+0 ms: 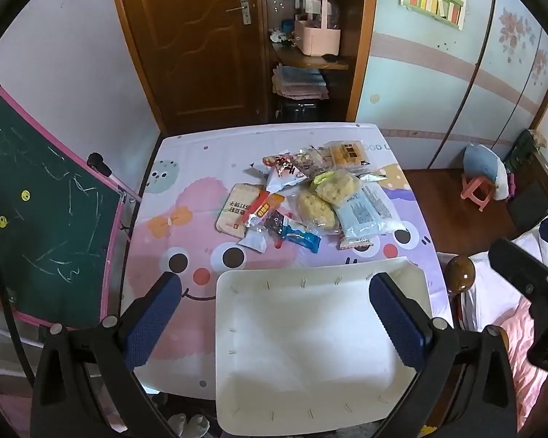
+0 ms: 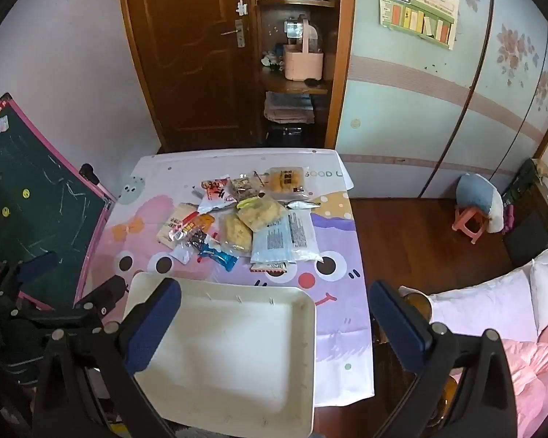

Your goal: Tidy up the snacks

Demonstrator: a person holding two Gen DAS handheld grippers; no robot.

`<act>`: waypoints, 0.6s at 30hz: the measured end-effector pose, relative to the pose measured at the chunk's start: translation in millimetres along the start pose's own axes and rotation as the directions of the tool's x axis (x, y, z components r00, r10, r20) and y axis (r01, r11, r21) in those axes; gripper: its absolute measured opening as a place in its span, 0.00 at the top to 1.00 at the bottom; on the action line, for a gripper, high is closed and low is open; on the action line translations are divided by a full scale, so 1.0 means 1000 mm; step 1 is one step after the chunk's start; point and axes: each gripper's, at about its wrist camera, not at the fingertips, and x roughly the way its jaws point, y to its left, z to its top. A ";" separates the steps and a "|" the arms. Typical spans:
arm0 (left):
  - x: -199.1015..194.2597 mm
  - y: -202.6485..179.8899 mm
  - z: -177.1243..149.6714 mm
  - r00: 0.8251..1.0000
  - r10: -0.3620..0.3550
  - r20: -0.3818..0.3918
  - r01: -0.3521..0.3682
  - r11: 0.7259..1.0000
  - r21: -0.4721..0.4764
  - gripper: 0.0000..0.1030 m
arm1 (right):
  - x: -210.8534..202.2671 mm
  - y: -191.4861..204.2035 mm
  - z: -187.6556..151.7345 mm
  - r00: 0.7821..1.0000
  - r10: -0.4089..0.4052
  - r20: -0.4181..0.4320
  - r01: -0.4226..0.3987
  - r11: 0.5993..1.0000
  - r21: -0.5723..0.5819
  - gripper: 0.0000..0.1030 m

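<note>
A pile of snack packets [image 1: 303, 197] lies on the cartoon-print table [image 1: 186, 168], also in the right wrist view [image 2: 244, 219]. It includes a blue-white packet [image 1: 299, 237], two yellow bags [image 1: 328, 197] and a large clear packet [image 1: 369, 215]. An empty white tray [image 1: 310, 346] sits at the table's near edge, also in the right wrist view [image 2: 230, 357]. My left gripper [image 1: 274, 317] is open above the tray, holding nothing. My right gripper [image 2: 274, 328] is open above the tray's right side, holding nothing.
A green chalkboard [image 1: 44, 211] with a pink frame stands left of the table. A bed with pink and white bedding [image 2: 500, 314] lies to the right. A wooden door [image 1: 201, 36] and shelves [image 1: 310, 36] stand behind the table. A small pink stool [image 2: 471, 222] stands on the floor.
</note>
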 end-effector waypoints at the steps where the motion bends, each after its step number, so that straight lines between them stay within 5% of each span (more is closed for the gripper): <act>1: -0.001 0.000 0.000 1.000 -0.001 0.002 0.001 1.000 -0.001 0.01 | -0.001 0.000 0.001 1.000 0.003 0.003 -0.003 1.000 0.005 0.00; 18: -0.003 0.001 0.000 1.000 -0.014 -0.017 0.014 1.000 0.000 0.08 | -0.002 -0.006 0.002 0.999 0.035 0.010 -0.035 0.998 0.044 0.00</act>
